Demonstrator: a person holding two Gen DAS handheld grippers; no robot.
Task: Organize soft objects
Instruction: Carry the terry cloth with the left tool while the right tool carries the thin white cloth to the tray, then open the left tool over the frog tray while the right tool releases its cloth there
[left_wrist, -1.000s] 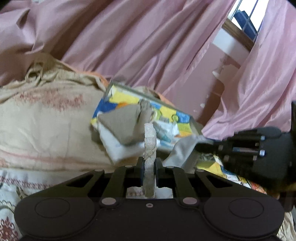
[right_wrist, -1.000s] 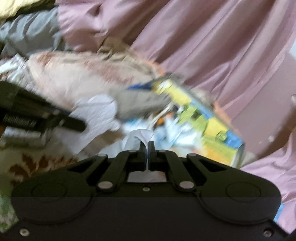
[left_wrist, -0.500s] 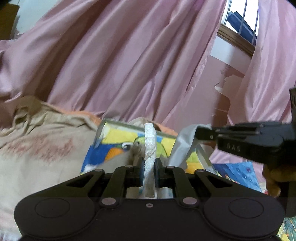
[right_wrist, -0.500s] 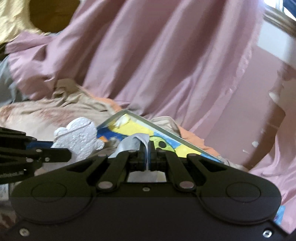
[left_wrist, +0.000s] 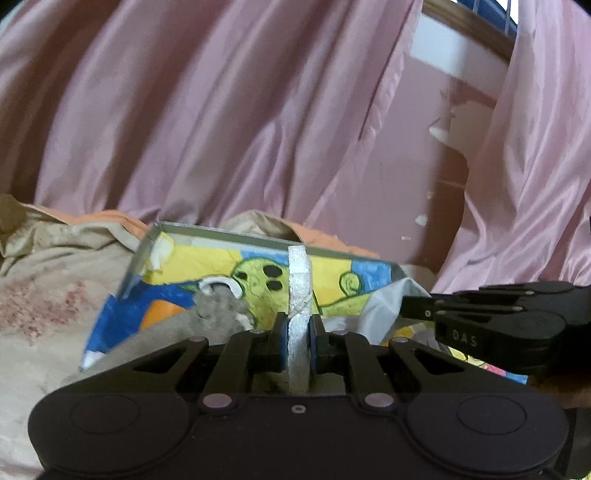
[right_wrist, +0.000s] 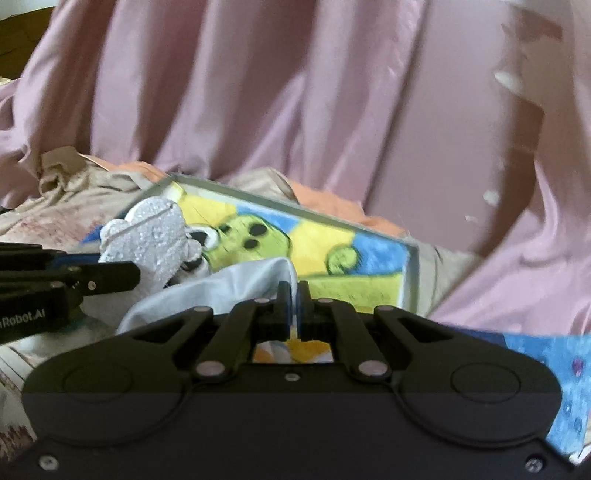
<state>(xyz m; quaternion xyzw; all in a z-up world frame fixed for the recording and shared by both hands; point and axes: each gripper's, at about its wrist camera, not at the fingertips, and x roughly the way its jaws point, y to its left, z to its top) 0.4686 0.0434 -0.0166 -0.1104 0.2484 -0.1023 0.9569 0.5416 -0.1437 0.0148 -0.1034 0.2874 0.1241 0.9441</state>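
Left tool (left_wrist: 298, 328) clamps foam piece (left_wrist: 299, 295), edge-on here, side-on from right, right tool (right_wrist: 293, 306) apparently pinches white cloth (right_wrist: 236, 291)

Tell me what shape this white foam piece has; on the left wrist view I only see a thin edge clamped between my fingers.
Observer: In the right wrist view the white foam piece shows its broad face: lumpy, with rounded lobes, glittery.
Operator: Is my left gripper gripping it near the bottom?
Observer: Yes, the left gripper pinches its lower edge, so most of the foam stands above the fingers.
Operator: What is the right gripper holding?
Observer: The right gripper is shut on a pale grey cloth, which drapes leftward toward the foam, in front of the colourful box.
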